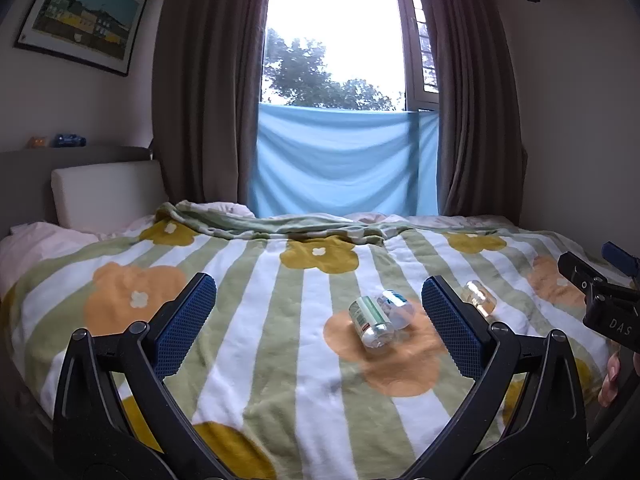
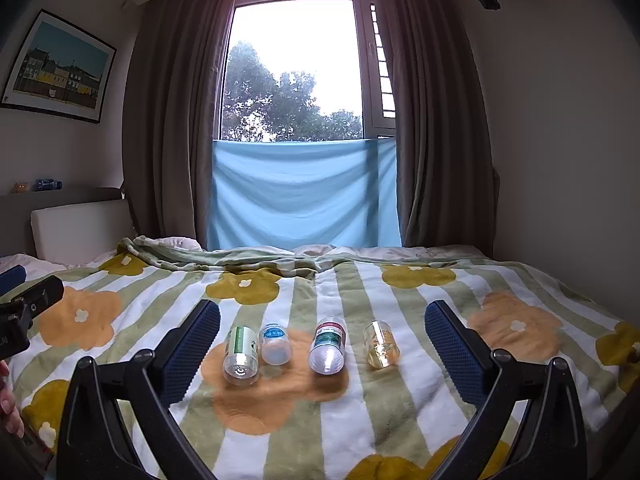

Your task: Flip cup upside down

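Note:
Several small clear plastic cups lie on their sides in a row on the flowered blanket (image 2: 380, 412). From left to right they are a green-labelled cup (image 2: 240, 354), a blue-labelled cup (image 2: 275, 344), a red-and-green-labelled cup (image 2: 328, 346) and an amber cup (image 2: 381, 345). My right gripper (image 2: 324, 308) is open and hangs over the bed just short of the row, holding nothing. My left gripper (image 1: 318, 284) is also open and empty. From it the green-labelled cup (image 1: 370, 322) and blue-labelled cup (image 1: 394, 308) lie ahead to the right. The amber cup (image 1: 478, 298) peeks out behind its right finger.
A white cushion (image 2: 80, 228) leans on the headboard at the back left. Brown curtains (image 2: 168, 120) and a hanging blue cloth (image 2: 304, 196) close off the far side of the bed. A person's fingers (image 1: 610, 376) show at the frame edge by the other gripper's body (image 1: 600, 292).

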Action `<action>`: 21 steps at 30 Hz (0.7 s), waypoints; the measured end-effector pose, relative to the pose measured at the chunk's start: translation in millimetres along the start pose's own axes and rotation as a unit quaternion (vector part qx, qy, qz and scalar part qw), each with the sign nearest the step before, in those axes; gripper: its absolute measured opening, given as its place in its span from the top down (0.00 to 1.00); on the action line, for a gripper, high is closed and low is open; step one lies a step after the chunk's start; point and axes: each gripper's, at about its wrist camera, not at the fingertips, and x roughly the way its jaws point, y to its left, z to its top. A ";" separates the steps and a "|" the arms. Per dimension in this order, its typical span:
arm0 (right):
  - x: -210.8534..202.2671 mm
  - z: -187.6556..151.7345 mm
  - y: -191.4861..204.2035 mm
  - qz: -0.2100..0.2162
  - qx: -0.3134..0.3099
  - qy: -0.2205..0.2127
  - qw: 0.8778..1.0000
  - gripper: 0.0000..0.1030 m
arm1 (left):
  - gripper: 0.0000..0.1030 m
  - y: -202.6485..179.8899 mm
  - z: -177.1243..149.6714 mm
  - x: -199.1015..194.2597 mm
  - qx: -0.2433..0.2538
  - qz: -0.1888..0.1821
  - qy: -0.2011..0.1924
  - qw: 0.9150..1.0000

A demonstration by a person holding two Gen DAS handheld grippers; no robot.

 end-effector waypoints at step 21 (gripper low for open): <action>1.3 -0.7 -1.6 -0.001 -0.003 -0.001 1.000 0.01 | 0.00 -4.4 -1.5 1.7 -0.003 -0.003 0.001 1.000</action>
